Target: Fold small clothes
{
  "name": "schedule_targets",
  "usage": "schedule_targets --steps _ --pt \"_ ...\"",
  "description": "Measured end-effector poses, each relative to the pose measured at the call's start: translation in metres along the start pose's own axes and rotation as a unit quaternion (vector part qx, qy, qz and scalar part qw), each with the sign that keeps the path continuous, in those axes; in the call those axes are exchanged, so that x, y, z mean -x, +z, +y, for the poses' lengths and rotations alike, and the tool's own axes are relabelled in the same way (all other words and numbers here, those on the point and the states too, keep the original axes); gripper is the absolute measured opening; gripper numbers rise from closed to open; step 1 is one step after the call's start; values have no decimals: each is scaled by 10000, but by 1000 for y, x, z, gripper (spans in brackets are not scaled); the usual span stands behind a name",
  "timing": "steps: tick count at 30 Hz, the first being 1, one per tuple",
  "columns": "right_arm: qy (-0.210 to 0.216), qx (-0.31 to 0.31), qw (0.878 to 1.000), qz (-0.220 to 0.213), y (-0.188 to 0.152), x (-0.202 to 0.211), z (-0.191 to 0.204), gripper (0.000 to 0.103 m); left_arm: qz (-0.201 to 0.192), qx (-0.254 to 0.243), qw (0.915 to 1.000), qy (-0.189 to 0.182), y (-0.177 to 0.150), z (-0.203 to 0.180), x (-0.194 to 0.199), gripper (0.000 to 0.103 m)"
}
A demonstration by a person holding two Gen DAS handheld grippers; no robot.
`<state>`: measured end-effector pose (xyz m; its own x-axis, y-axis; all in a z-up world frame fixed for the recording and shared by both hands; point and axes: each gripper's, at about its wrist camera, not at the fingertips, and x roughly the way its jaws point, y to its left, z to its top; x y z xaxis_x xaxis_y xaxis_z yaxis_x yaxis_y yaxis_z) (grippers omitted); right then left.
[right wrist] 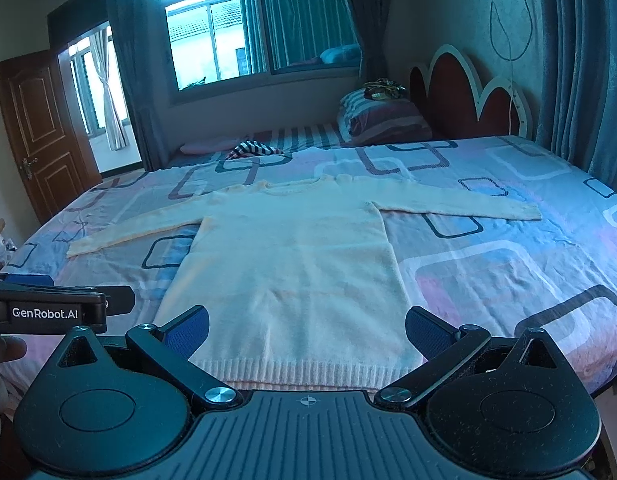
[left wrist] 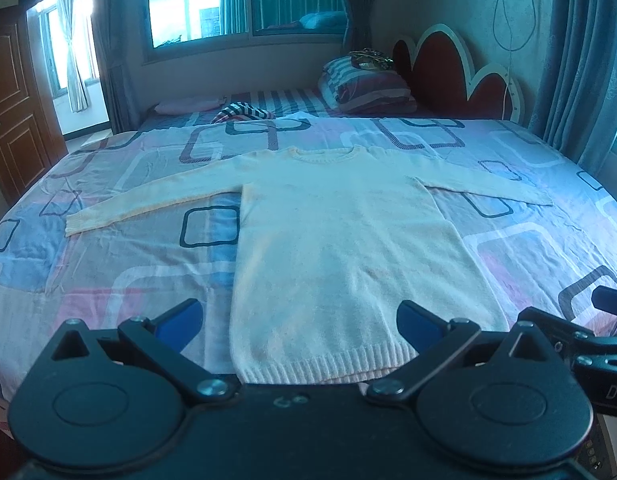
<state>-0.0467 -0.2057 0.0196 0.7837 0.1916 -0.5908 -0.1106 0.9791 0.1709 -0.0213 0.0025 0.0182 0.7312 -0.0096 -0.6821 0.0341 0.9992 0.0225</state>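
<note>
Both claws — left gripper (left wrist: 298, 322) and right gripper (right wrist: 306, 330) — hang released at my near edge; one cream ribbed-knit sweater (left wrist: 332, 248) lies flat, sleeves spread left and right, on the patterned bedsheet (left wrist: 120, 256).

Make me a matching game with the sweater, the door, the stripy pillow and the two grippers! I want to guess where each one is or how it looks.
Things:
1. sweater
2. door
3. striped pillow
4. left gripper and right gripper

Descriptions:
A. brown, at the far left
B. open, holding nothing
C. spread flat, sleeves out
D. beside the headboard

Pairs: 1-C, 2-A, 3-D, 4-B
</note>
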Motion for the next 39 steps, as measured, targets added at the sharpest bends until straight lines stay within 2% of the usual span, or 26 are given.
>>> schedule_targets --steps 39 --pt "15 -12 9999 115 2 -10 1 103 88 51 9999 -29 -1 -1 -10 102"
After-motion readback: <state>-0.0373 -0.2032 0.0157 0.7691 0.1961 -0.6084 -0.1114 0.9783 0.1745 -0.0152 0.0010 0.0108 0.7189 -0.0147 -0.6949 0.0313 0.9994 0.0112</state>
